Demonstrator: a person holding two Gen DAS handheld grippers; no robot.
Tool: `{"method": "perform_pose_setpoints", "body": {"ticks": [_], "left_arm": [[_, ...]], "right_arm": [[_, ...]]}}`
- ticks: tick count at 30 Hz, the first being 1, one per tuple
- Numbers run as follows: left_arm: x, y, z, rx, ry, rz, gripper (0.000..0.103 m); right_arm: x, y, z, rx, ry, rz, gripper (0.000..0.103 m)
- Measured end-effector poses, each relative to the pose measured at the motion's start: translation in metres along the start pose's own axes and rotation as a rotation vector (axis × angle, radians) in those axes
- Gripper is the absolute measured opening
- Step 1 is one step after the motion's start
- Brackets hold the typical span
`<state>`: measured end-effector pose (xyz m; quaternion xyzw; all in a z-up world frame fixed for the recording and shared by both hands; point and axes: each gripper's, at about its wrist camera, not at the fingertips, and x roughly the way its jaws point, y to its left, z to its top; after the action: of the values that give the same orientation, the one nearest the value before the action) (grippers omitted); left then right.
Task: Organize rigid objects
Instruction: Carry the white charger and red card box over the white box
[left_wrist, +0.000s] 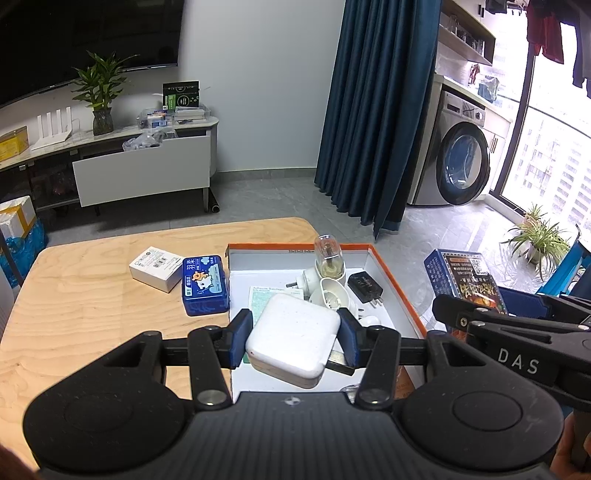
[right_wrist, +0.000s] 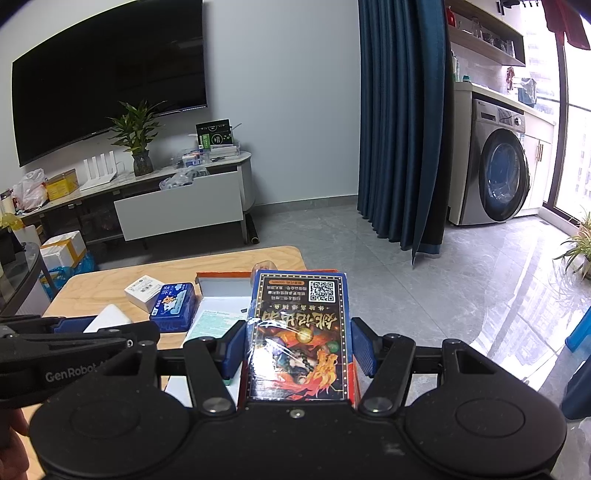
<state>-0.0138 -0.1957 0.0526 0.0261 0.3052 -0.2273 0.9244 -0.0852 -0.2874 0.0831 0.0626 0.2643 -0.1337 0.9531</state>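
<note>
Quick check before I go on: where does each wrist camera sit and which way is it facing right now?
Left wrist: behind the left gripper, looking down at the orange-rimmed box; white adapter clamped.
Right wrist: behind the right gripper, facing the same way; card box clamped; a hand shows.
Shared: wooden table, blue tin, TV wall.

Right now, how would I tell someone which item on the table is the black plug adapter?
Find the wooden table, then the orange-edged box on its right half. Near the right wall inside it lies the black adapter, metal prongs pointing toward the camera. It is the only black item there; the plug-in units beside it are white.
</note>
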Motion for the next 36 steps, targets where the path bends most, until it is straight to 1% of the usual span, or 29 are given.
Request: {"method": "perform_pose_setpoints", "body": {"ticks": [12,25,36], "left_arm": [[0.005,-0.001,-0.003,-0.005,0.015,0.001,0.05],[0.018,-0.004,-0.007,-0.003,0.048,-0.009,0.05],[0.035,-0.01,-0.009,0.001,0.077,-0.026,0.05]], "right_arm": [[0.007,-0.006,-0.005,-0.002,0.016,-0.002,0.071],[0.025,-0.018,-0.008,0.007,0.062,-0.007,0.071],[0.052,-0.021,-0.001,-0.003,0.095,0.0,0.072]]}}
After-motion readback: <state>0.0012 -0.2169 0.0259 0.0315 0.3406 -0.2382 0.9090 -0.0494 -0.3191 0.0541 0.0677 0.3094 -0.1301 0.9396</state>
